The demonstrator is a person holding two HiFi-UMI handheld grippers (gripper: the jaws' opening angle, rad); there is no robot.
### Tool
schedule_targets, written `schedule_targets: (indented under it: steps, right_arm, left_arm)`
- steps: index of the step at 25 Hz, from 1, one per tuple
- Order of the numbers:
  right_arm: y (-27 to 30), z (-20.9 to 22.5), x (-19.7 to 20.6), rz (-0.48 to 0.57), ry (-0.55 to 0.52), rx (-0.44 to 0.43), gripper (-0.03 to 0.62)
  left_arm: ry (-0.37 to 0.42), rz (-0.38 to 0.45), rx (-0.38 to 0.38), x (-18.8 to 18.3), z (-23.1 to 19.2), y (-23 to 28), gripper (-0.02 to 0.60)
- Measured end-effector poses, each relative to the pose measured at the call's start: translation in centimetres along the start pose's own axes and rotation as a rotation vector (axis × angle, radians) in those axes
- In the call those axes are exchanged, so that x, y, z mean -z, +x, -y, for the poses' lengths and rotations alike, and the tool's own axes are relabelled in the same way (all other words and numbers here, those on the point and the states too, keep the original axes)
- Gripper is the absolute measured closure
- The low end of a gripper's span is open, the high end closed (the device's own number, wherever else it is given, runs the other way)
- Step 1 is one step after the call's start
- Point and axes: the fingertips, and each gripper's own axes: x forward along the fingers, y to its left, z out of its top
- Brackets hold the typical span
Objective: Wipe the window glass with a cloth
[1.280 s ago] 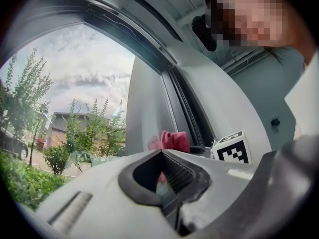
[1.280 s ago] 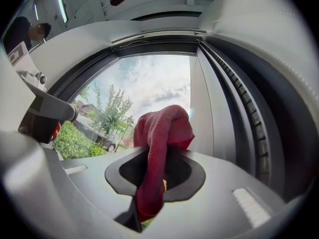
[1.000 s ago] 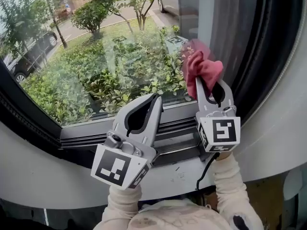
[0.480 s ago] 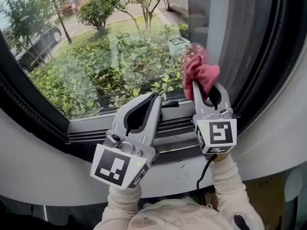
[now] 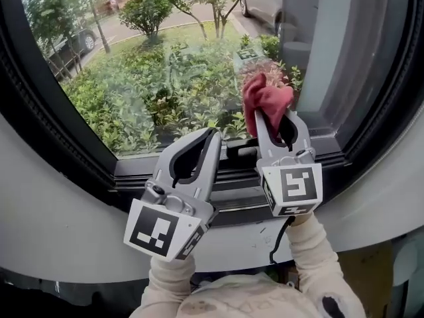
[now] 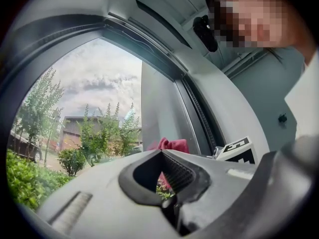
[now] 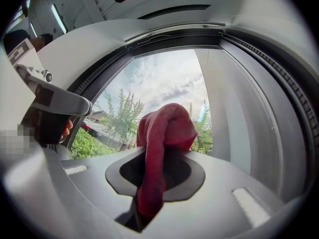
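Observation:
A bunched red cloth (image 5: pixel 266 99) is pinched in my right gripper (image 5: pixel 273 119), which is shut on it and holds it up against the lower right part of the window glass (image 5: pixel 159 71). In the right gripper view the red cloth (image 7: pixel 159 148) runs down between the closed jaws and bulges above them. My left gripper (image 5: pixel 213 136) is shut with nothing in it and hangs to the left of the right one, just above the sill. From the left gripper view the red cloth (image 6: pixel 172 145) peeks over the jaws, beside the glass (image 6: pixel 94 98).
A dark rounded window frame (image 5: pixel 53 131) rings the glass, with a black sill track (image 5: pixel 235 194) under both grippers. A white curved wall (image 5: pixel 59 237) lies below. Outside are shrubs (image 5: pixel 132 105), trees and parked cars. A grey pillar (image 5: pixel 324 52) shows at the right.
The right gripper with the cloth has slid left and slightly down along the glass. The head view has shifted, showing more of the right frame. The left gripper has barely moved.

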Motion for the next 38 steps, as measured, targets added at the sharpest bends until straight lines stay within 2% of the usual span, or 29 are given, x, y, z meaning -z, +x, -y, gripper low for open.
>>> schedule_targets:
  steps: [6, 12, 17, 22, 25, 28, 31, 38]
  right_arm:
    - [2.2, -5.7, -2.0, 0.016, -0.026, -0.022, 0.507]
    - [3.7, -11.4, -3.3, 0.023, -0.008, -0.075, 0.505]
    - [4.7, -14.5, -3.8, 0.032, -0.004, -0.093, 0.505]
    - [4.6, -15.1, -4.4, 0.043, 0.03, -0.149, 0.505]
    - [3.1, -15.2, -6.1, 0.074, 0.033, -0.167, 0.507]
    - [0.3, -14.9, -7.7, 0.099, 0.01, -0.182, 0.505]
    - [-3.2, -13.9, -8.4, 0.109, 0.036, -0.189, 0.505]
    - [-10.1, -13.0, -6.5, 0.065, 0.149, -0.183, 0.505]
  left_arm:
    - [0.005, 0.0, -0.03, -1.0, -3.9, -3.1, 0.581]
    - [0.008, -0.011, -0.064, -1.2, -7.0, -6.4, 0.581]
    - [0.005, -0.018, -0.085, -1.3, -9.0, -8.6, 0.581]
    - [-0.005, -0.01, -0.087, -1.7, -9.4, -9.9, 0.581]
    - [-0.013, -0.009, -0.076, -1.9, -8.9, -10.2, 0.581]
    - [-0.015, 0.004, -0.058, -2.5, -7.9, -10.3, 0.581]
    - [-0.017, 0.016, -0.035, -2.6, -6.4, -10.2, 0.581]
    - [-0.031, -0.01, 0.007, -1.9, -3.2, -11.1, 0.581]
